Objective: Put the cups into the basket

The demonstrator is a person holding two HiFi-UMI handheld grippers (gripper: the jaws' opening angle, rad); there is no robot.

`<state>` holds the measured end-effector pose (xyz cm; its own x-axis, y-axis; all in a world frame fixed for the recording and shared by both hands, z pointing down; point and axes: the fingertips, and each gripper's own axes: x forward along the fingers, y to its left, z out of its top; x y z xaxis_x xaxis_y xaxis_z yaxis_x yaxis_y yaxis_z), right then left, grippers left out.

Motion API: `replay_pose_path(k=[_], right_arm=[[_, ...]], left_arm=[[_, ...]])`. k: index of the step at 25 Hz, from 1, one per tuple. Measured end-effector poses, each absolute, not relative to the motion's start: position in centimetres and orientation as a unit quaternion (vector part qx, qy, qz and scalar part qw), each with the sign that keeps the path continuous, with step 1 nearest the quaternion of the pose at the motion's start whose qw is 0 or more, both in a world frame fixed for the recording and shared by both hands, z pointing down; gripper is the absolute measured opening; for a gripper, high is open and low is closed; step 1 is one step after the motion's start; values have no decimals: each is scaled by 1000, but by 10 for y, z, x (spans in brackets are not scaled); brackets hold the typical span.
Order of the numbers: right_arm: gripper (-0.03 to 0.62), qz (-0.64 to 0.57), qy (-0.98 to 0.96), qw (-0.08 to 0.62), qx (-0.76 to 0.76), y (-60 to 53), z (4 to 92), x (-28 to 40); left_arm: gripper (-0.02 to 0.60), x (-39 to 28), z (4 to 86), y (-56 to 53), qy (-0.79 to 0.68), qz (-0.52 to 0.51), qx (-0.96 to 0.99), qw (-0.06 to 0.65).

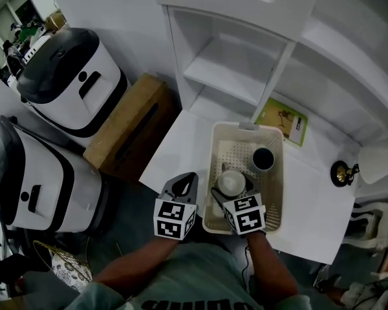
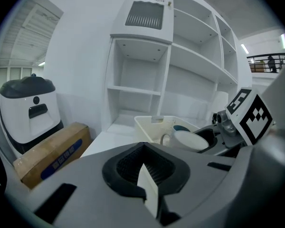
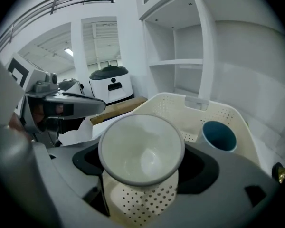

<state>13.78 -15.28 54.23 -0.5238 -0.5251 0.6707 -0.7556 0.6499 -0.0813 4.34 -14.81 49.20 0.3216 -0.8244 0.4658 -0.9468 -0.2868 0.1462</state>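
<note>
A cream perforated basket (image 1: 274, 202) stands on the white table (image 1: 173, 148). A dark blue cup (image 1: 263, 159) sits upright in its far part. My right gripper (image 1: 227, 194) is shut on a white cup (image 1: 232, 183), held over the basket's near end. In the right gripper view the white cup (image 3: 141, 148) fills the space between the jaws, above the basket's floor (image 3: 142, 203), with the blue cup (image 3: 219, 136) beyond. My left gripper (image 1: 186, 185) is shut and holds nothing, just left of the basket over the table's near edge. The left gripper view shows the basket (image 2: 147, 124) and white cup (image 2: 190, 139) to its right.
A white shelf unit (image 1: 233, 63) rises behind the basket. A cardboard box (image 1: 126, 128) and two white-and-black machines (image 1: 71, 76) stand left of the table. A green booklet (image 1: 282, 120) and a small dark-and-gold object (image 1: 341, 172) lie at the table's far right.
</note>
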Motion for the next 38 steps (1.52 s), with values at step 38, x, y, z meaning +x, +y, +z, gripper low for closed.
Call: replay_pose_path(k=[38], right_arm=[[400, 173, -836, 432, 292, -151, 620, 144]], left_arm=[[6, 48, 512, -168, -540, 166, 795, 222]])
